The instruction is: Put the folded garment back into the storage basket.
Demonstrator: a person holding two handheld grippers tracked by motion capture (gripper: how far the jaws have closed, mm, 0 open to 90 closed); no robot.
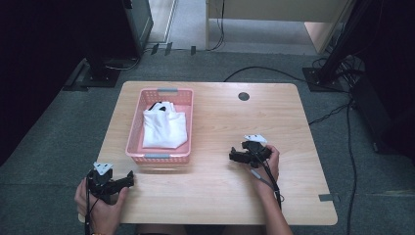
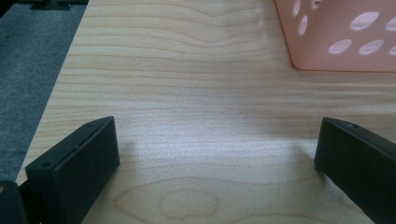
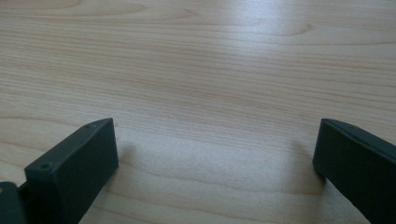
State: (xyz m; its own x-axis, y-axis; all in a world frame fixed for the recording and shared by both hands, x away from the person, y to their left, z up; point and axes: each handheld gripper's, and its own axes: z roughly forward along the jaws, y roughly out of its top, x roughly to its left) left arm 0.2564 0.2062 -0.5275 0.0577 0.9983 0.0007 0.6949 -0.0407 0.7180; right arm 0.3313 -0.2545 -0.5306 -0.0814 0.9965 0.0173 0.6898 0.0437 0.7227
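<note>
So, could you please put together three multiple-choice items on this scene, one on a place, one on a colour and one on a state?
1. Where does the white cloth lie?
A. in the basket
B. on the bare table
C. on the floor

2. What colour is the basket?
A. blue
B. pink
C. green

3. How do the jaws of the left gripper stand?
A. shut on the cloth
B. shut on nothing
C. wide apart with nothing between them

Answers:
1 A: the high view shows the folded cloth inside the basket's walls.
2 B: its rim and pierced wall show pink in the high view and in the left gripper view.
3 C: the left gripper view shows bare wood between the two black jaws; the right gripper stands the same way.
</note>
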